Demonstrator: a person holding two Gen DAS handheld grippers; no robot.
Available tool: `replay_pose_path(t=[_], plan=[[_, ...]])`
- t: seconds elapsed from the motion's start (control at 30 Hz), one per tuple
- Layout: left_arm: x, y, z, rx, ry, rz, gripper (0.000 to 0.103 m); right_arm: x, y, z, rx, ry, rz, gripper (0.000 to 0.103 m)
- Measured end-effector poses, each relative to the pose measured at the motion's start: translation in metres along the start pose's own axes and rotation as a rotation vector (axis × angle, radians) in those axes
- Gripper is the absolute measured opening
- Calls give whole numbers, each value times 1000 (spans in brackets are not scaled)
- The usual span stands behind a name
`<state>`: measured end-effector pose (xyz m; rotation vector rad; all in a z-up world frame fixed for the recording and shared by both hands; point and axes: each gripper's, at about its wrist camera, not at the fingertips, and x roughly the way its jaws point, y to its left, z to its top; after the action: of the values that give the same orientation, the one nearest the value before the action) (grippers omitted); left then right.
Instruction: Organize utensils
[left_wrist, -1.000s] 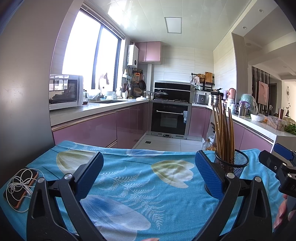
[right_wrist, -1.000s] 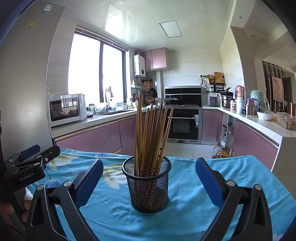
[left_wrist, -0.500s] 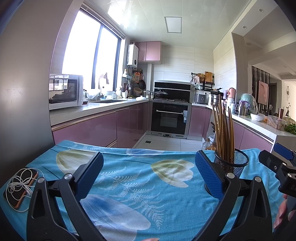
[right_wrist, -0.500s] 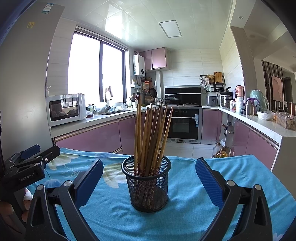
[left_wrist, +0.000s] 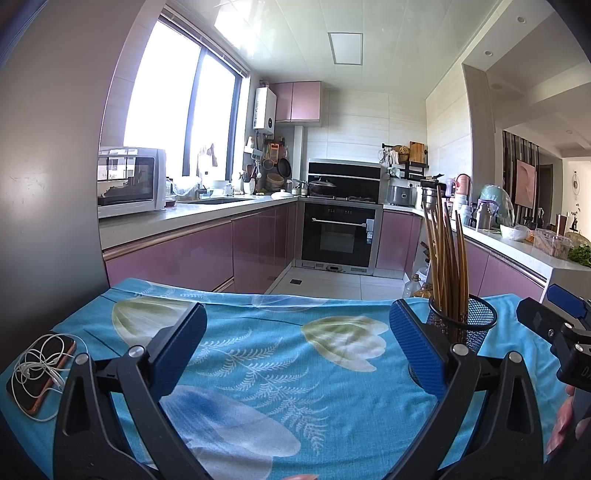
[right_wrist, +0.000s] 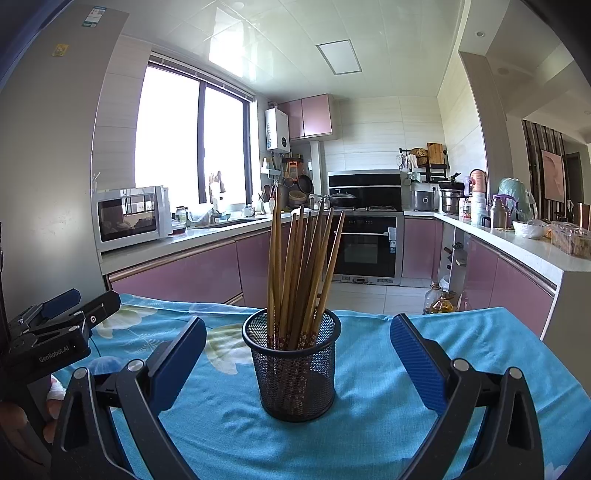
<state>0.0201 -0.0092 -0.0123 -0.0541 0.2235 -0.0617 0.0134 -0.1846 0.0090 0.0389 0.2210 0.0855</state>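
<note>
- Two blue-padded fingers of the left gripper stand spread wide in the left wrist view, with nothing between them but the blue floral tablecloth.
- Beyond its right-hand finger stands the black mesh holder, upright on the cloth and partly hidden by that finger; the bundle of wooden chopsticks rises from it, fanned slightly.
- At the right edge of this view the right gripper shows only in part, near the holder, with fingertips of the person's hand below it.
- On the cloth's left corner lies a phone with white earphones coiled on top of it.
- In the right wrist view, the right gripper is also spread wide, its two pads on either side of the mesh holder and apart from it, not touching.
- The chopsticks stand inside the holder, leaning against its rim, tips upward.
- At the left edge the left gripper appears side-on, well apart from the holder.
- Behind the table runs a kitchen with pink cabinets, a microwave on the counter and a built-in oven.
</note>
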Motion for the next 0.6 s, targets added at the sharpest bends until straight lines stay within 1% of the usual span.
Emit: replay_pose_path(t=[0.6], plan=[[-1, -1, 0, 3, 1, 1, 97, 0, 0, 0, 0, 2, 1, 96]])
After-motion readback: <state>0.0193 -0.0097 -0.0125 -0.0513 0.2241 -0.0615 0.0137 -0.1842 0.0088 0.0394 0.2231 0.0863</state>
